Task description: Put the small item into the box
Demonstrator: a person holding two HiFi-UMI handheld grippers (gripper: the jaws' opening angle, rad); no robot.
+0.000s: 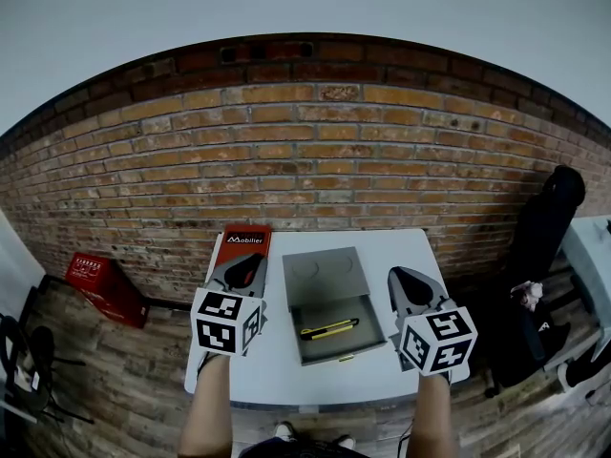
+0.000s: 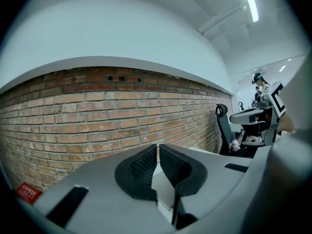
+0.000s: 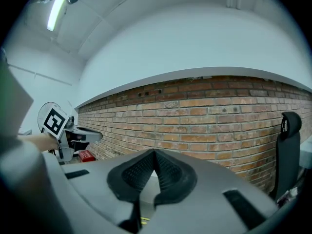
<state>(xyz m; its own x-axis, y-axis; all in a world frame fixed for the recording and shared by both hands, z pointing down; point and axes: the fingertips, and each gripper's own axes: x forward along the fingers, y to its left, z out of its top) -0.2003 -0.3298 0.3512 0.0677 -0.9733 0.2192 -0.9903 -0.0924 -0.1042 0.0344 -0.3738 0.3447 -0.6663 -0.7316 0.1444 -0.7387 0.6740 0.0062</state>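
A grey box (image 1: 323, 273) lies on the white table (image 1: 286, 375), and its drawer (image 1: 368, 337) is pulled out toward me. Inside the drawer rests a slim yellow and black item (image 1: 329, 329). My left gripper (image 1: 243, 271) hovers over the table just left of the box, apart from it. In the left gripper view its jaws (image 2: 158, 147) stand shut with only a hairline gap and nothing between them. My right gripper (image 1: 409, 284) hovers just right of the box. Seen in the right gripper view (image 3: 154, 153), its tips meet and hold nothing.
A red-orange flat carton (image 1: 244, 240) lies at the table's back left, behind the left gripper. A brick wall (image 1: 315, 160) runs behind the table. On the floor to the left is a red crate (image 1: 100, 284). A black chair (image 1: 549, 219) and another table (image 1: 592, 246) stand at the right.
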